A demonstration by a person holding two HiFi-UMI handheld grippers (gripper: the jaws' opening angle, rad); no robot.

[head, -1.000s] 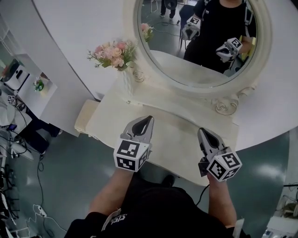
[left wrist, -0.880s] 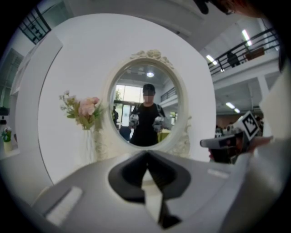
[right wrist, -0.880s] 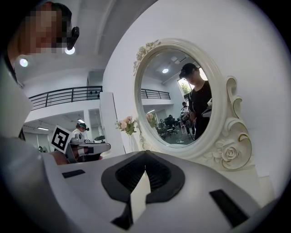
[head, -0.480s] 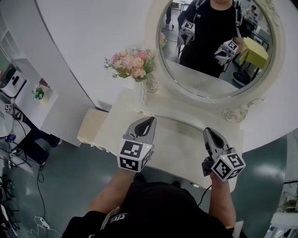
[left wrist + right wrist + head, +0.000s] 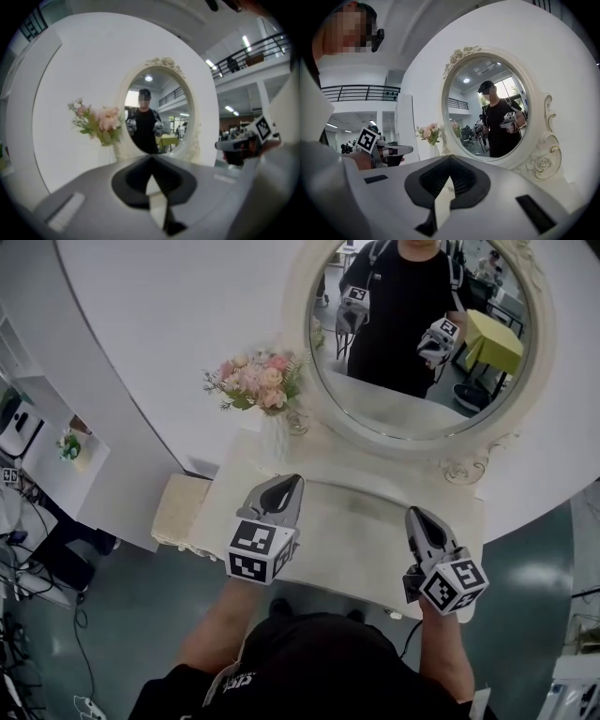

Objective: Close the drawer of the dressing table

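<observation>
The cream dressing table (image 5: 352, 531) stands against a white wall under an oval mirror (image 5: 422, 334). Its drawer front does not show in any view; the table's front edge lies under my grippers and the person's body. My left gripper (image 5: 289, 480) hovers over the left half of the table top, shut and empty, pointing at the mirror (image 5: 157, 117). My right gripper (image 5: 412, 513) hovers over the right half, also shut with nothing in it. In each gripper view the jaw tips meet, left gripper (image 5: 151, 158) and right gripper (image 5: 450, 157).
A vase of pink flowers (image 5: 255, 381) stands at the table's back left corner. A cream padded stool (image 5: 178, 512) sits on the floor to the left of the table. Carved roses (image 5: 543, 163) trim the mirror frame. The person's reflection fills the mirror.
Both grippers have drifted a little over the table top and risen slightly, staying shut. The head view has shifted, showing more of the mirror.
</observation>
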